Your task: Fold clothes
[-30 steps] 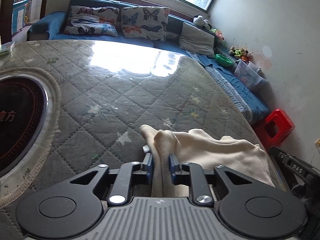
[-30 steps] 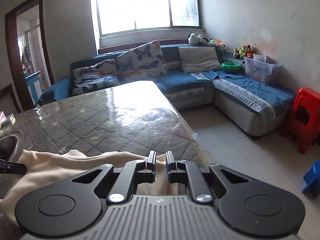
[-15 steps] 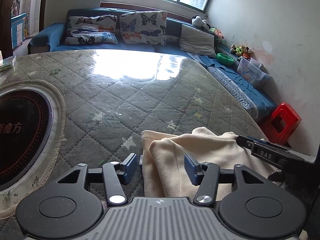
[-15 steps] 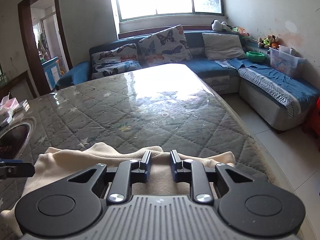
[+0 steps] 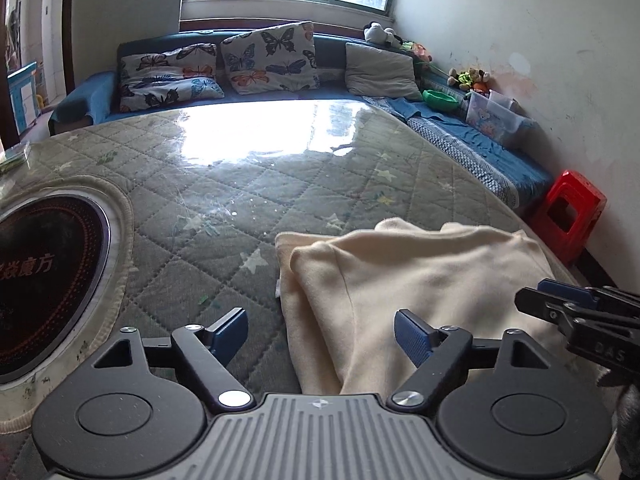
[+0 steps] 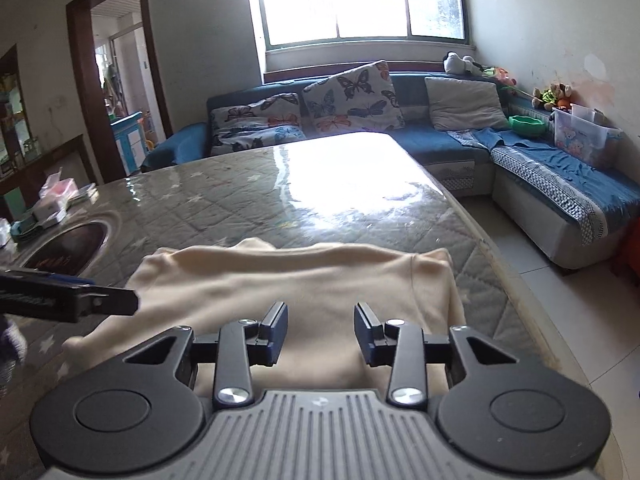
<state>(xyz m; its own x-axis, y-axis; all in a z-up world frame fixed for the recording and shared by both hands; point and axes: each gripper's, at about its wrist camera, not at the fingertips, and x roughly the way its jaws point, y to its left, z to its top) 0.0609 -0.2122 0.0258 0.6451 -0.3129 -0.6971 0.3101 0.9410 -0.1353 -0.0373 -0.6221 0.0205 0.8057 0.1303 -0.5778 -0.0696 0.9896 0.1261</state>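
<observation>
A cream garment (image 5: 412, 276) lies folded on the quilted table cover (image 5: 240, 184), near the table's right edge. My left gripper (image 5: 320, 332) stands open just above the garment's left folded edge, with nothing between its blue pads. The right gripper (image 5: 576, 312) shows at the right of the left wrist view, over the garment's right side. In the right wrist view the same garment (image 6: 304, 280) spreads in front of my right gripper (image 6: 320, 330), which is open and raised above the cloth. The left gripper (image 6: 68, 298) reaches in from the left there.
A round black cooktop (image 5: 44, 280) is set into the table on the left. Small boxes and packets (image 6: 56, 204) sit at the table's far left. A blue sofa (image 6: 440, 140) with cushions runs along the back and right. A red stool (image 5: 568, 216) stands on the floor beyond the table's right edge.
Both grippers were shut on the cream garment one second ago. They have opened, let go of it and pulled back upward; the garment now lies flat on the table.
</observation>
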